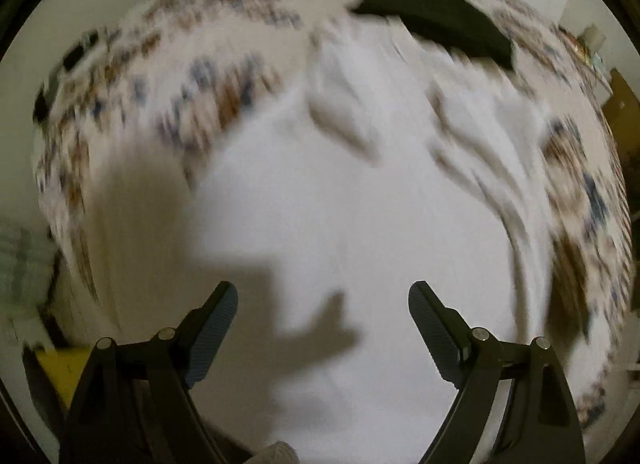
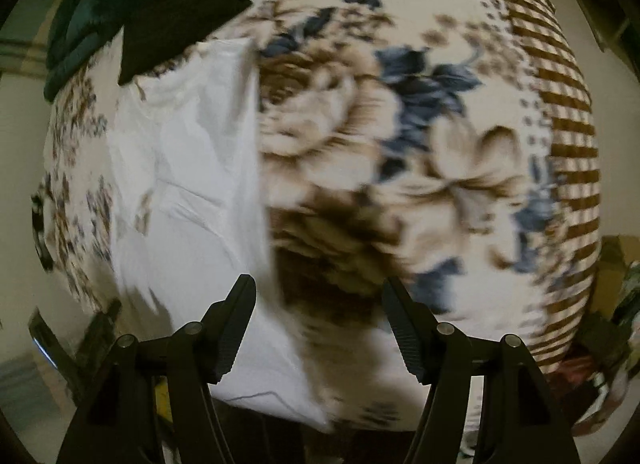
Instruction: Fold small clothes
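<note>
Dim indoor light, heavy motion blur, fisheye edges dark, gripper shadow [image 1: 304, 316] on cloth.

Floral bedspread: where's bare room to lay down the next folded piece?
Free: the floral bedspread between the white garment and the brown checked border. Crowded: the far end, where a black garment and a dark green one lie just beyond the white one. Both tools are open, holding nothing.

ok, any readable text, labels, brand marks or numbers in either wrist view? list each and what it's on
None readable.
White garment: no print or tag visible; the view is motion-blurred.
Floral cover: pattern only, no lettering.
Black cloth and dark green cloth: plain as far as can be seen.
Left tool and right tool: no markings visible.
Edge clutter: too blurred to tell.
</note>
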The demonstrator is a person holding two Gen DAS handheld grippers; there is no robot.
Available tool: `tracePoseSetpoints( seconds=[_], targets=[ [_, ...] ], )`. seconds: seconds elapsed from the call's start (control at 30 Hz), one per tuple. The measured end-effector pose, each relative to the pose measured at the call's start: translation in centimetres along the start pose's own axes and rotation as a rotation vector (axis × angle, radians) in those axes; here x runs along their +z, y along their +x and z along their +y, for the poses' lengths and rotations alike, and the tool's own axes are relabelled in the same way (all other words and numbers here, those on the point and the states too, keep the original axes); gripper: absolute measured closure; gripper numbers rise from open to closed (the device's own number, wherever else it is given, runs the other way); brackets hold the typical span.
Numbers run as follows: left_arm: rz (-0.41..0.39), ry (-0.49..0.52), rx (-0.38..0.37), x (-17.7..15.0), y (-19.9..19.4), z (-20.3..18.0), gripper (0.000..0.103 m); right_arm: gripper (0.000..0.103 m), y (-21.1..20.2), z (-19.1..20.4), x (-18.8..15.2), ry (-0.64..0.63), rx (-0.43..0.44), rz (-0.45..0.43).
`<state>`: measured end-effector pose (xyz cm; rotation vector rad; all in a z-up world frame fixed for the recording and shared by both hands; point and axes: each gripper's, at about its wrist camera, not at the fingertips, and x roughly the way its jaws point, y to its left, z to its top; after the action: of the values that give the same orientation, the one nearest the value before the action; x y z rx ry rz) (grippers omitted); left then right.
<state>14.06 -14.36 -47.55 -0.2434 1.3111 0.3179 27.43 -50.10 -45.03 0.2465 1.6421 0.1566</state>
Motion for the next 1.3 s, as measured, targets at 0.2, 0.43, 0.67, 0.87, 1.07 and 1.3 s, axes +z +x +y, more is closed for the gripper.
tracePoseSetpoints(
  seconds=[0.2, 0.43, 0.67, 0.87, 1.07, 1.3],
  targets=[
    [0.199, 0.04, -0.086, -10.8, 1.7, -8.7, 0.016, 0.035, -0.7, -7.0, 1.5, -0.034, -0.061, 0.03],
    [0.273, 0.15, -0.086, -16.1, 7.0, -14.7, 0.102, 0.036, 1.4, -7.6, 5.3, -0.078, 0.017, 0.036],
    [0.142, -0.012, -0.109, -14.6, 2.9, -9.7, 0.102, 0.036, 5.2, -1.1, 12.6, -0.143, 0.188, 0.01],
    [0.091, -0.068, -0.082, -13.5, 0.9, -6.1, 0.102, 0.035, 8.4, 5.0, 18.9, -0.154, 0.222, -0.006],
    [0.051, -0.116, -0.106, -12.9, -1.2, -3.9, 0.102, 0.052, 11.4, 7.9, 20.6, -0.148, 0.178, 0.043],
    [0.024, -0.214, -0.194, -10.8, -4.5, 1.9, 0.102, 0.1, 8.0, 13.3, 20.1, -0.19, 0.079, -0.064]
  ],
)
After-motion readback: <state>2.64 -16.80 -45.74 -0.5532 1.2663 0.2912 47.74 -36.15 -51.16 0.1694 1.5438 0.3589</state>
